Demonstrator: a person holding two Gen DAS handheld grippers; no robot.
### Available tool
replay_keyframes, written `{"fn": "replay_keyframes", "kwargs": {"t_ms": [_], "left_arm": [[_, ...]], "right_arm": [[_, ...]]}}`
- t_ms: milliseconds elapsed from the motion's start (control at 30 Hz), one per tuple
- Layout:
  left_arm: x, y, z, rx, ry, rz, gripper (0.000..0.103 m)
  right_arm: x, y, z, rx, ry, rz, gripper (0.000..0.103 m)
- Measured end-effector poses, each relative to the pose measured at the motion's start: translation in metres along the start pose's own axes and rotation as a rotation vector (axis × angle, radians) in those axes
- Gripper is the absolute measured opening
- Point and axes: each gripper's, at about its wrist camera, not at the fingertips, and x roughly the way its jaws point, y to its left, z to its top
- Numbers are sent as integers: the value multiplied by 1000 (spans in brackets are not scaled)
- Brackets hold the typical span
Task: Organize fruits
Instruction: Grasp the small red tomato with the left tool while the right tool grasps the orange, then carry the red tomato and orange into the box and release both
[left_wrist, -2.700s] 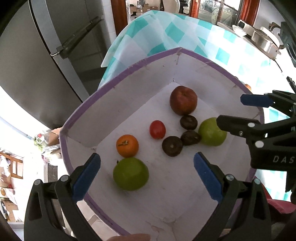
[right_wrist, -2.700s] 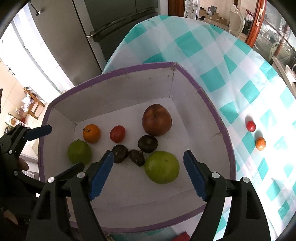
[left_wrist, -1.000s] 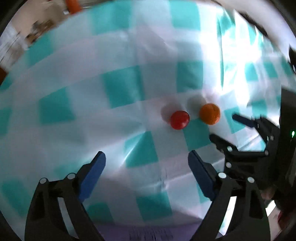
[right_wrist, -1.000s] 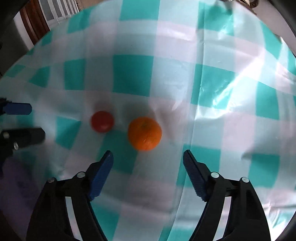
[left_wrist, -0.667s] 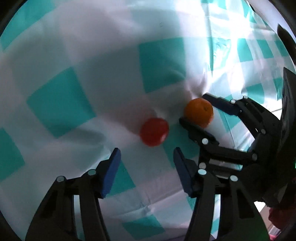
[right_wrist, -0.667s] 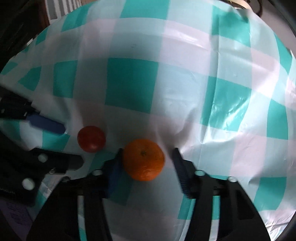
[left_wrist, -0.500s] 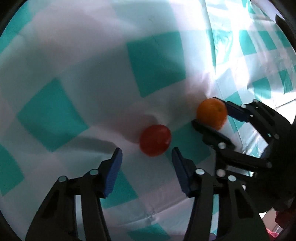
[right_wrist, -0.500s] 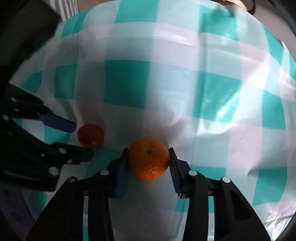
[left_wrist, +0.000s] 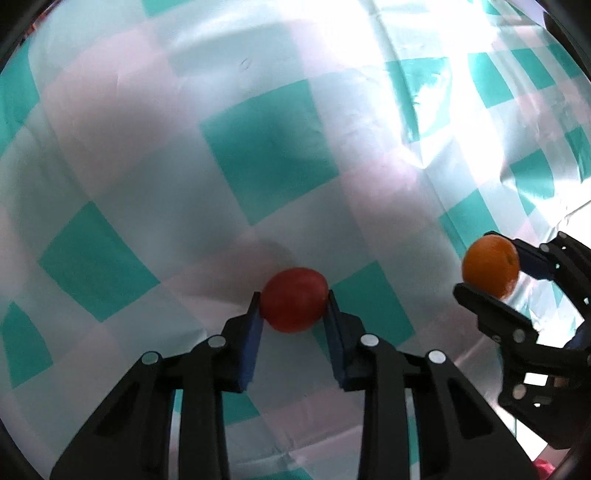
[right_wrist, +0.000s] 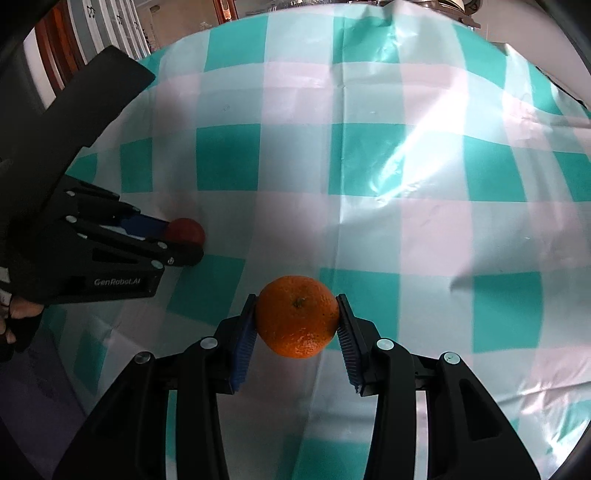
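I see strong glare washing out the glossy checkered tablecloth (left_wrist: 424, 55) toward its upper right, with soft shadow at centre. My fisheye views bend and darken beyond the cloth's edges, slightly soft throughout.

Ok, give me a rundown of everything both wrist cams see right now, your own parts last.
tomato: one, red, gripped between the left tongs' pads, low over the cloth.
orange: one, orange, gripped between the right tongs' pads, stem end showing.
tablecloth: one, teal and white check, glossy and creased, covering the table.
furniture: dark wood pieces, blurred, past the cloth's far edge in the right wrist view.
left tongs: black with blue pads, shut on the tomato.
right tongs: black with blue pads, shut on the orange.
hand: one, at the left edge of the right wrist view, holding the left tongs.
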Motion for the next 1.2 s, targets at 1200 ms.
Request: {"fn": "replay_keyframes", "kwargs": {"t_ms": [1200], "left_arm": [[-352,-285,-210,-599,-424,339,32]], "right_arm": [[-331,-15,-63,-551,-119,383,41]]}}
